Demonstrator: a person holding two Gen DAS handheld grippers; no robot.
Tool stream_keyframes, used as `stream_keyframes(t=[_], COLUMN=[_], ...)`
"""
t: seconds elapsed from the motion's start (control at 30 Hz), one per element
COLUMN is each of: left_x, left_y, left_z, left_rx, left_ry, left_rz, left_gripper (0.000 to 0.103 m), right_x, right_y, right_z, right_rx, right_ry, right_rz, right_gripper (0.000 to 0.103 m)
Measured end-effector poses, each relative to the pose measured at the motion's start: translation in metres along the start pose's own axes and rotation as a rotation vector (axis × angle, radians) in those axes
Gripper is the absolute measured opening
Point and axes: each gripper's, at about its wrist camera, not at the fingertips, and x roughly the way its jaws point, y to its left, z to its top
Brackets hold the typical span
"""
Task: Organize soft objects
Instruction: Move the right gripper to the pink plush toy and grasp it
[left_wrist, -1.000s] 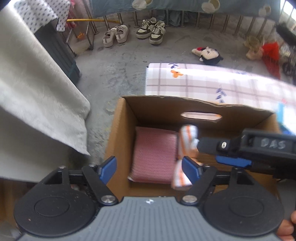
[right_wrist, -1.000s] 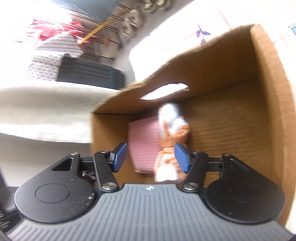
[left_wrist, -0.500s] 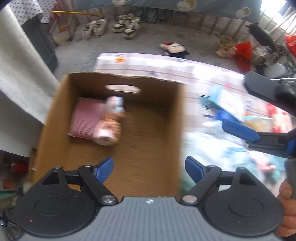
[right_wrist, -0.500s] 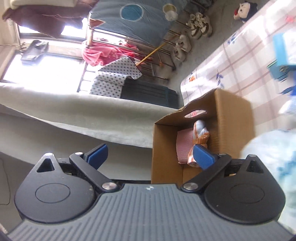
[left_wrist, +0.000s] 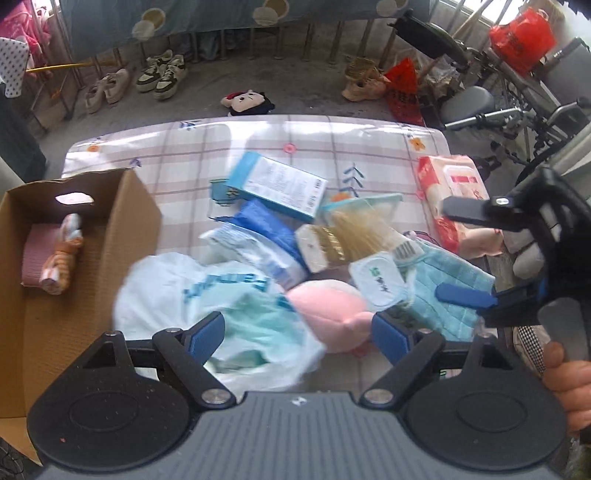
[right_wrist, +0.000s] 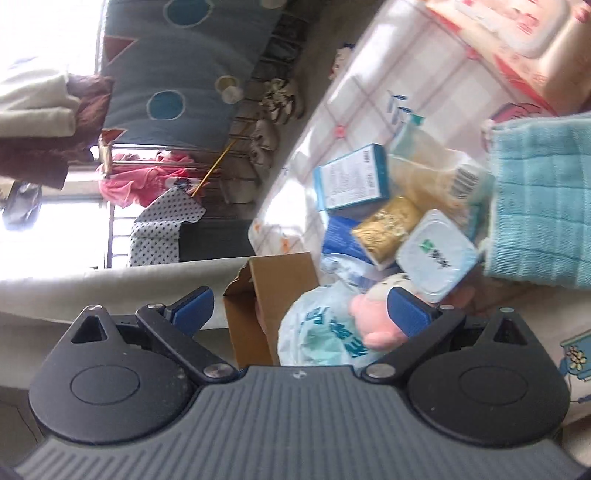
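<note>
A cardboard box (left_wrist: 140, 221) stands at the table's left end. Inside it lie a folded pink cloth (left_wrist: 35, 251) and a rolled orange-and-white cloth (left_wrist: 62, 258). My left gripper (left_wrist: 297, 330) hangs open over a white plastic bag with teal cloth (left_wrist: 207, 295) and a pink plush (left_wrist: 328, 306), holding nothing. At the right, my right gripper (left_wrist: 443, 249) stands wide open above a teal towel (left_wrist: 443, 273). The right wrist view shows that gripper (right_wrist: 301, 310) empty, with the bag (right_wrist: 321, 332), plush (right_wrist: 373, 321), towel (right_wrist: 543, 206) and box (right_wrist: 273, 291) ahead.
On the checked tablecloth (left_wrist: 332, 136) a pile holds a light-blue carton (left_wrist: 277, 184), a bristle brush (left_wrist: 351, 236), a white sealed tub (left_wrist: 380, 284) and a red-and-white tissue pack (left_wrist: 454, 184). A plush toy (left_wrist: 245, 101) and shoes (left_wrist: 159, 74) lie on the floor beyond.
Both grippers swung from the box rightward over the pile. The right gripper let go of the orange-and-white roll, which stays in the box, and its jaws opened wide.
</note>
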Motion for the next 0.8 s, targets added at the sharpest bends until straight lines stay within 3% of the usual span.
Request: stream_keyframes(t=[0.17,0.23,0.53,0.63,0.77,0.8], left_x=[0.023,0.031,0.054,0.049,0.046,0.046], left_y=[-0.036,-0.043,-0.032,-0.028,-0.027,-0.028], left_z=[-0.006,-0.007,-0.02,-0.024,-0.03,-0.031], left_rx=[0.054,0.085,0.038,-0.004,-0.03,-0.034], left_ry=[0.009,0.011,0.068,0.061,0.054,0.052], left_rz=[0.085,0.125,0.128,0.095,0.062,0.055], left_gripper=[0.072,0.068,0.054,0.054,0.054,0.054], right_x=[0.026,0.04,0.098,0.107,0.107,0.104], right_y=[-0.038,-0.047,-0.061,-0.062,-0.066,-0.071], right_z=[0.007,0.005,-0.016,-0.021,-0.022,-0.021], right_rx=[0.106,0.14,0.266,0.28,0.283,0.292], right_ry=[0.124,0.169,0.252,0.257,0.264,0.264], right_rz=[-0.112,-0.116,-0.165,-0.192,-0.226,-0.219], right_gripper=[0.101,0.101,0.099,0.094,0.069,0.068])
